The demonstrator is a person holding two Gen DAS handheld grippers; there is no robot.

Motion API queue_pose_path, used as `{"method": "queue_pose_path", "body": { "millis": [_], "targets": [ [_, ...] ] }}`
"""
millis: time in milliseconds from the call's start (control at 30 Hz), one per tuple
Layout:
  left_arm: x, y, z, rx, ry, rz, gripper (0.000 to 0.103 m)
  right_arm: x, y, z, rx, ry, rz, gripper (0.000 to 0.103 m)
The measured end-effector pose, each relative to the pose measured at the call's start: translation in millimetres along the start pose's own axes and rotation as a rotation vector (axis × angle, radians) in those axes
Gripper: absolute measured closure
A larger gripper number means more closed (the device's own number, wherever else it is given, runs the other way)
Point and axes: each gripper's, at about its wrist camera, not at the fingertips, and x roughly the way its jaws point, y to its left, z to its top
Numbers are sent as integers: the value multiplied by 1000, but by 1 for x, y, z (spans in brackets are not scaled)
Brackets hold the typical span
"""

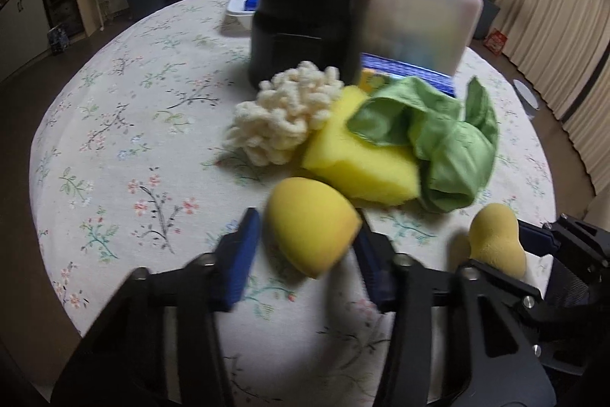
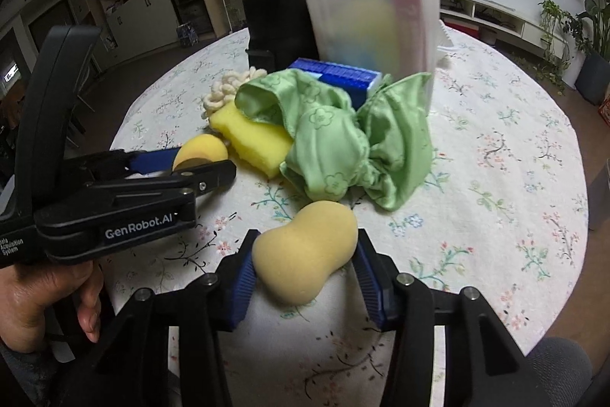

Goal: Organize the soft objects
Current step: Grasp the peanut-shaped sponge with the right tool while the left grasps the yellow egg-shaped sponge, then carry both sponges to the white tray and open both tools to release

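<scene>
Right gripper (image 2: 305, 266) pinches pale-yellow gourd-shaped sponge (image 2: 305, 250); left gripper (image 1: 310, 248) pinches yellow egg-shaped sponge (image 1: 310, 229). Crumpled green cloth (image 2: 343, 136) at twelve o'clock, untouched. Both secured for sorting.

Cloth (image 2: 343, 140) drapes over the block sponge (image 2: 251, 140) — two containers (image 2: 373, 25) behind, on the table (image 2: 514, 178).

I see a round table (image 2: 514, 155) with flowered cloth; on it lie sponges (image 2: 251, 140), a green rag (image 2: 335, 140) and boxes (image 2: 373, 25).
</scene>
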Motion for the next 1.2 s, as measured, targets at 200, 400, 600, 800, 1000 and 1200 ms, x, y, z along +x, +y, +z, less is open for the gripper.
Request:
{"method": "queue_pose_path", "body": {
  "millis": [200, 400, 600, 800, 1000, 1200],
  "targets": [
    [-9, 2, -4, -19, -17, -12, 65, -9, -3, -1, -1, -14, 0, 53],
    [-25, 6, -7, -32, -45, -15, 65, -16, -3, -2, -3, -28, 2, 53],
    [-39, 4, -13, -28, -59, 1, 65, -23, -4, -4, -2, -35, -4, 53],
    [-56, -3, -21, -21, -70, -4, 65, -36, -12, -5, 5, -48, -18, 53],
    [-75, -6, -13, -16, -98, -16, 65, -55, -31, 1, 18, -63, -39, 53],
    [-95, 5, 10, -17, -141, -15, 65, -77, -59, 22, 29, -95, -73, 53]
  ]
}}
